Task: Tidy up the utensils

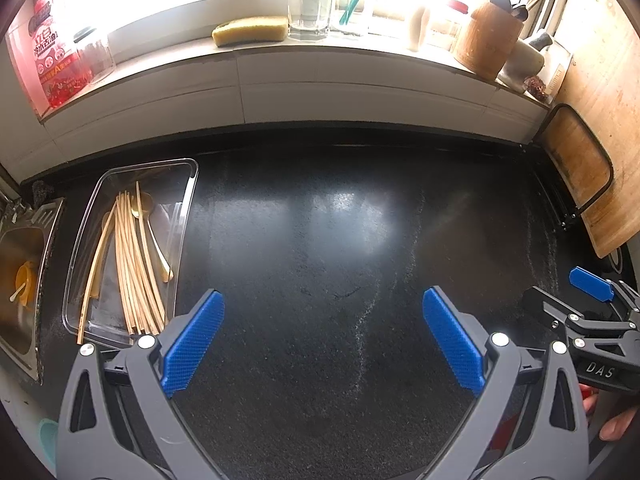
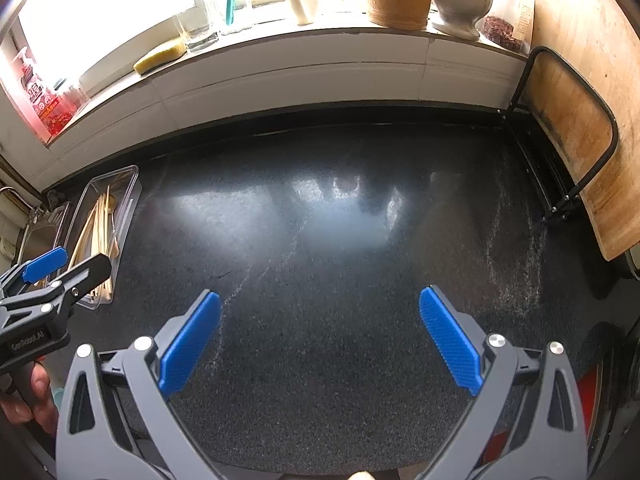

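Note:
A clear plastic tray [image 1: 188,184] sits on the black counter at the left, next to the sink. In it lie several wooden chopsticks [image 1: 134,264] and a gold spoon [image 1: 154,240]. The tray also shows in the right wrist view [image 2: 130,196] with the chopsticks [image 2: 98,232]. My left gripper [image 1: 322,312] is open and empty over the counter, to the right of the tray. My right gripper [image 2: 320,308] is open and empty over the middle of the counter. The right gripper shows at the right edge of the left wrist view [image 1: 576,296], and the left gripper shows at the left of the right wrist view [image 2: 66,264].
A steel sink [image 1: 24,264] lies left of the tray. On the windowsill stand a sponge [image 1: 250,30], a glass [image 1: 310,4], a bamboo utensil holder [image 1: 488,38], a mortar [image 2: 460,4] and a red bottle [image 1: 50,52]. Wooden cutting boards [image 1: 600,120] lean in a rack at the right.

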{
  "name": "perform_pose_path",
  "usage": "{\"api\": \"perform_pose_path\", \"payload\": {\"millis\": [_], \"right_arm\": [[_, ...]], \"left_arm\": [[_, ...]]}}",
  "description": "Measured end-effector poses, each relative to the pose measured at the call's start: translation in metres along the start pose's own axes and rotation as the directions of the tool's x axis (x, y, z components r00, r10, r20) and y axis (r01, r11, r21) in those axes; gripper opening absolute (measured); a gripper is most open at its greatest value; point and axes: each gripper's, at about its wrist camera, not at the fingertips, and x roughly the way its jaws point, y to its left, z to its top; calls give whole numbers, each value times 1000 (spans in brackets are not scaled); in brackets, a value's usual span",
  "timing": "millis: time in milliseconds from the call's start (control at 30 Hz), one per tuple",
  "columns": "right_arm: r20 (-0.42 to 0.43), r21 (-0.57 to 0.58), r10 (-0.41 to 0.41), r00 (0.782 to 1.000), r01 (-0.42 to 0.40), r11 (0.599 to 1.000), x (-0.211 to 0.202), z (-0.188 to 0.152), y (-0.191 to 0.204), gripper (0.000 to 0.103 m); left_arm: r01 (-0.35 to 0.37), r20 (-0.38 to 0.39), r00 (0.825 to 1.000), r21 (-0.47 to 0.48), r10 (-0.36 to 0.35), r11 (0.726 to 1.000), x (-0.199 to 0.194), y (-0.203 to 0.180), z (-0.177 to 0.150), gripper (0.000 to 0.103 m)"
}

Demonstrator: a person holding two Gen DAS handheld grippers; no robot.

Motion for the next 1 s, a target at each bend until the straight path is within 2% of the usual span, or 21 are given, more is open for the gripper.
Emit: {"api": "perform_pose_path", "payload": {"millis": [767, 900, 1000], "right_arm": [[6, -19, -5, 1000, 5, 1000, 1, 5, 3, 97], [6, -30, -8, 1000, 8, 1000, 1, 6, 3, 97], [9, -33, -12, 1000, 13, 999, 1, 6, 3, 97]], "left_arm": [[-14, 12, 1000, -9, 14, 1000, 0, 2, 6, 97], [8, 7, 1000, -45, -7, 999, 0, 5, 8, 97], [-15, -8, 1000, -59, 15, 998, 2, 8, 8, 97]]}}
